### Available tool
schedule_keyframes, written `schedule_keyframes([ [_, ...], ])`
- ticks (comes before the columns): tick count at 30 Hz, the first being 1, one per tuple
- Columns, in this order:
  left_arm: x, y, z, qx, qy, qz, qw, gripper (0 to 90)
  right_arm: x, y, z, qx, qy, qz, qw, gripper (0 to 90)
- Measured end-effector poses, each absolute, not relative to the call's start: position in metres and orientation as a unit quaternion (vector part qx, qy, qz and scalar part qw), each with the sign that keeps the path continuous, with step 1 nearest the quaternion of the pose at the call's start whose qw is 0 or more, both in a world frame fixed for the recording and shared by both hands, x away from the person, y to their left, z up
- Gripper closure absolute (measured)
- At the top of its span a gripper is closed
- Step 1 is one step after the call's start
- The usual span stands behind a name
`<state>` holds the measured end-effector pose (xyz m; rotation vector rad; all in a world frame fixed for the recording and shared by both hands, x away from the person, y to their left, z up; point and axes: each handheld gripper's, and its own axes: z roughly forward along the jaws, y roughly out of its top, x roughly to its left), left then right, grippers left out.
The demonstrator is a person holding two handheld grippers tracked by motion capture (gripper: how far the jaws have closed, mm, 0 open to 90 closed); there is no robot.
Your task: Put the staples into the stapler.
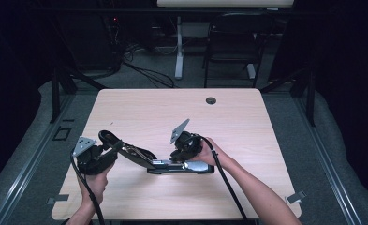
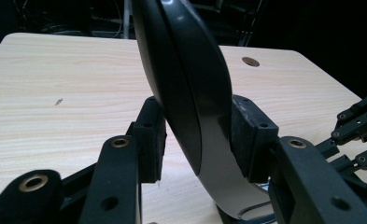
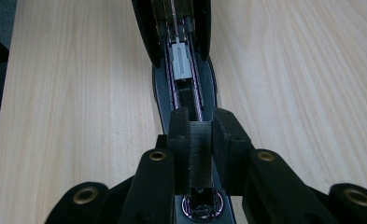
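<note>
On the left of the high view, the left gripper (image 1: 107,157) has the stapler's lid (image 1: 125,149) swung up and back. From the left gripper view its jaws pinch that curved black top arm (image 2: 190,93) from both sides, pads (image 2: 149,140) pressed against it, so the lid stands tilted above the wooden table (image 1: 139,108).

Moving to the middle, the stapler's base (image 1: 179,167) lies flat on the table near the person's edge, with the magazine channel exposed.

Over to the right, the right gripper (image 1: 184,152) comes down over the base. In the right gripper view its jaws are closed on a dark ridged block, a strip of staples (image 3: 200,154) by the look of it, held upright just above the open channel (image 3: 185,88). Farther up that channel sits the silver pusher (image 3: 181,63).

So opening looks done and a strip is in hand. What's left, I'd judge: seat the strip in the channel, release, then close the lid. Whether staples already lie in the channel, I can't tell.
</note>
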<state>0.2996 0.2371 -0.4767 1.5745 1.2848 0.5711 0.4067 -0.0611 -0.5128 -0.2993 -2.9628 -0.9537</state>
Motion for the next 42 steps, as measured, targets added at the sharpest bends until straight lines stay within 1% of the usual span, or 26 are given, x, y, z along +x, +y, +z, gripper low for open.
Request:
schedule_keyframes([
  [42, 0.2995, 0.2365, -0.4765, 0.65, 0.528, 0.237, 0.493, 58.9, 0.4048, -0.0651, -0.5157, -0.066, -0.955, -0.289, -0.004, 78.0],
])
